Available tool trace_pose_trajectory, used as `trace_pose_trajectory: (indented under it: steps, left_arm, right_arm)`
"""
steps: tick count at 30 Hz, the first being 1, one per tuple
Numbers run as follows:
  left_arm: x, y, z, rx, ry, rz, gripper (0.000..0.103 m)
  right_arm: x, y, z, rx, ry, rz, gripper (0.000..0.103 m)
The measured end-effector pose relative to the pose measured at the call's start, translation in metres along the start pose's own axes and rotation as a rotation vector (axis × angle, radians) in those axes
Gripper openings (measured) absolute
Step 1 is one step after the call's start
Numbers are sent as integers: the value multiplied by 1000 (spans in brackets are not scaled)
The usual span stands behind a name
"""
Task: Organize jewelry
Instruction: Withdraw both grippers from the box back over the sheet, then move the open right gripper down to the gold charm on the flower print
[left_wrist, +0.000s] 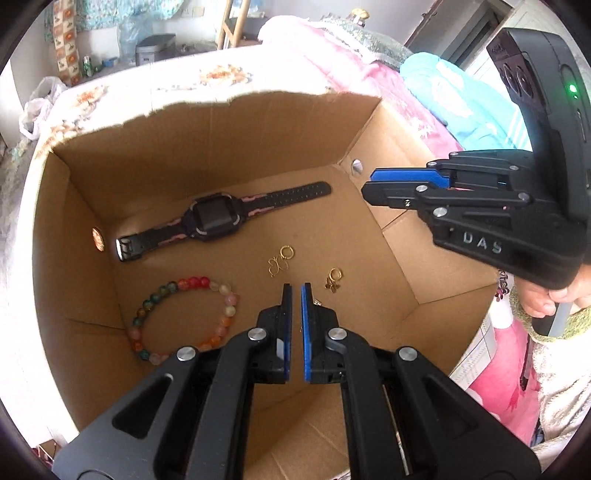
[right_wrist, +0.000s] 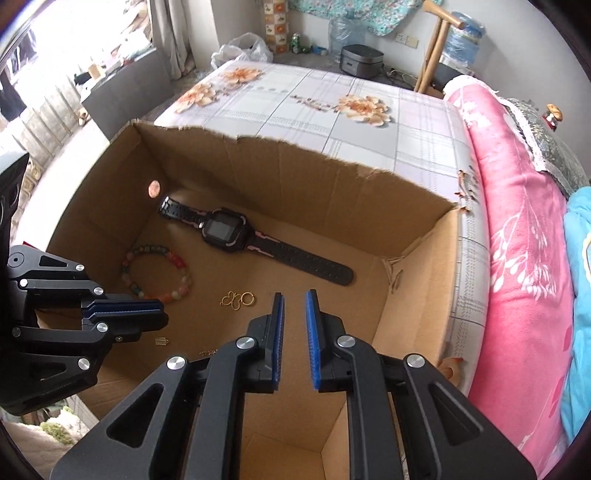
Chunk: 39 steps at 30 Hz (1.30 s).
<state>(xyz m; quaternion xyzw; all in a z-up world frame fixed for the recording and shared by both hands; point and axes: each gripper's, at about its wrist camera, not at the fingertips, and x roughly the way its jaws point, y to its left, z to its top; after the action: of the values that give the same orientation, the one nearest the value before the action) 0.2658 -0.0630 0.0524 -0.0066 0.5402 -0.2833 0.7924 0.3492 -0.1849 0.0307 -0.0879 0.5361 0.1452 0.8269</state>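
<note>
An open cardboard box (left_wrist: 221, 122) holds a black and pink watch (left_wrist: 216, 218), a coloured bead bracelet (left_wrist: 192, 283) and two gold earrings (left_wrist: 280, 260) (left_wrist: 334, 280). My left gripper (left_wrist: 295, 286) hangs over the box floor just in front of the earrings, shut with nothing between its pads. My right gripper (left_wrist: 367, 183) reaches in from the right, over the box's right wall. In the right wrist view the right gripper (right_wrist: 295, 293) stands narrowly open and empty, to the right of one gold earring (right_wrist: 236, 299). The watch (right_wrist: 225, 230), the bracelet (right_wrist: 177, 260) and the left gripper (right_wrist: 162, 313) also show there.
The box (right_wrist: 295, 173) sits on a bed with a floral sheet (right_wrist: 332, 110). A pink quilt (right_wrist: 517, 258) and a blue blanket (left_wrist: 461, 103) lie to the right. A person's hand (left_wrist: 543, 299) holds the right gripper. A small gold charm (right_wrist: 161, 341) lies below the left gripper.
</note>
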Motion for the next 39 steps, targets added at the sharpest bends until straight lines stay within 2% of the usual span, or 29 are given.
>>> trace_pose_trajectory:
  steps: [5,10,13,16,19,21,22,25,29,35,39]
  left_arm:
    - [-30,-9,-10,37,-94,17,6]
    - [-67,-22,-30,71,-202,32,19]
    - [-90,-30,-49,84,-271,39,28]
    - [-115,-36,-77,95,-334,49,41]
    - [-132,-43,-103,116,-375,59,52]
    - [-139,-49,-121,139,-389,64,64]
    - [-141,-52,-130,151,-392,67,66]
    - [-139,-58,-152,182,-379,69,75]
    - [-113,-69,-178,205,-292,88,81]
    - [-44,-81,-199,227,-130,140,82]
    - [-10,-78,-201,217,-49,185,82]
  right_arm:
    - [-32,-1,-9,21,-76,-7,26]
    - [-73,2,-27,50,-167,-12,29]
    - [-109,2,-48,94,-257,-3,34]
    - [-145,4,-77,140,-355,12,34]
    - [-172,9,-109,174,-433,23,38]
    - [-187,14,-137,197,-486,20,40]
    - [-191,16,-148,207,-498,20,42]
    - [-190,23,-181,244,-510,28,43]
    - [-165,35,-214,287,-465,20,44]
    - [-91,53,-241,351,-296,73,43]
    - [-49,61,-249,373,-196,137,33]
